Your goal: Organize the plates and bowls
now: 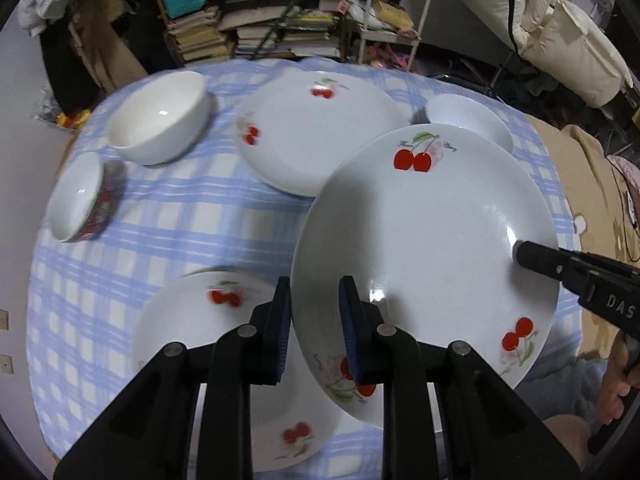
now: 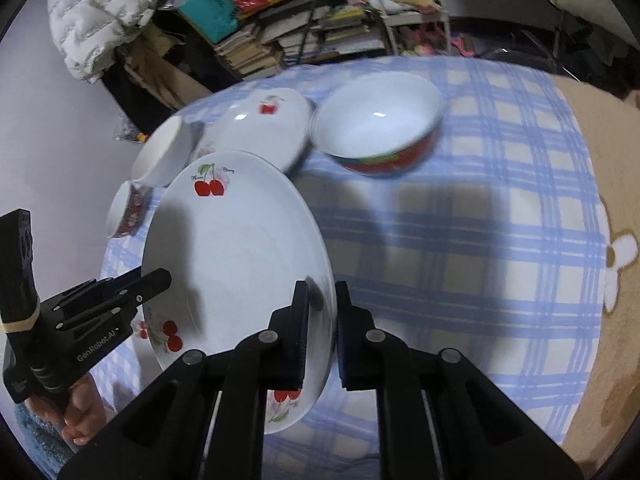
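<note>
A white cherry-print plate (image 1: 424,248) is held tilted above the worktop (image 1: 192,216), gripped at opposite edges. The left tool (image 1: 314,328) has its two pads nearly together on the plate's near-left rim; the right tool (image 2: 322,332) is pinched just as narrowly on the rim at the other side.

The left wrist view alone shows what lies below: a second cherry plate (image 1: 224,344) directly under the held plate's left edge. That plate is hidden in the right wrist view. A third cherry plate (image 1: 316,128) sits farther back, a plain white bowl (image 1: 160,116) to its left, and a small red-patterned bowl (image 1: 82,200) near the worktop's left edge. A larger bowl (image 1: 468,124) is mostly hidden behind the held plate's far rim.

The right wrist view shows that bowl (image 2: 376,128) in full, white inside and red outside, standing on the blue checked cloth (image 2: 460,220). Stacked books (image 2: 304,36) fill the shelves beyond.
</note>
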The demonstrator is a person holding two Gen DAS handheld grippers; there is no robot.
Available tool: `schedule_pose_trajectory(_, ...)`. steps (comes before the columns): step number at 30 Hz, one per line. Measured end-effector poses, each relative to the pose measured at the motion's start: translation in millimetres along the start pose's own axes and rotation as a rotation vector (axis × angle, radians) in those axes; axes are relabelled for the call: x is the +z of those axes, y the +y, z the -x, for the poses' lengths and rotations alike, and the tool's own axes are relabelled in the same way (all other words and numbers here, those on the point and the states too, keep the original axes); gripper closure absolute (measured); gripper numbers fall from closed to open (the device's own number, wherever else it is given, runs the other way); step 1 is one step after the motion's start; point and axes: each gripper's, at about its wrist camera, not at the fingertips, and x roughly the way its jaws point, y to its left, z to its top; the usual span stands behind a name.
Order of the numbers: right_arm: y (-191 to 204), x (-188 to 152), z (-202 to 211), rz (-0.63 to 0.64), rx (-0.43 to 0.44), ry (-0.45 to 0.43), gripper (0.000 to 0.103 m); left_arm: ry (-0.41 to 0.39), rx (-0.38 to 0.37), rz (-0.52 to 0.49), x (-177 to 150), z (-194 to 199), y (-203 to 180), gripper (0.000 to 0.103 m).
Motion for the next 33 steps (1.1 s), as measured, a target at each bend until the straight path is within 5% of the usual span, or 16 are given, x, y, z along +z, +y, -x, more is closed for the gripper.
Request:
schedule_pose_trajectory(22, 130, -27, -6, 0.139, 0.101, -0.078, 0.092, -0.038, 0.104, 0.147, -57, 66, 112, 0.080)
schedule_pose_trajectory(33, 148, -46, -27, 0.130, 0.148, -0.119, 0.093, -0.044, 0.093, 0.209, -89, 59, 141, 0.080)
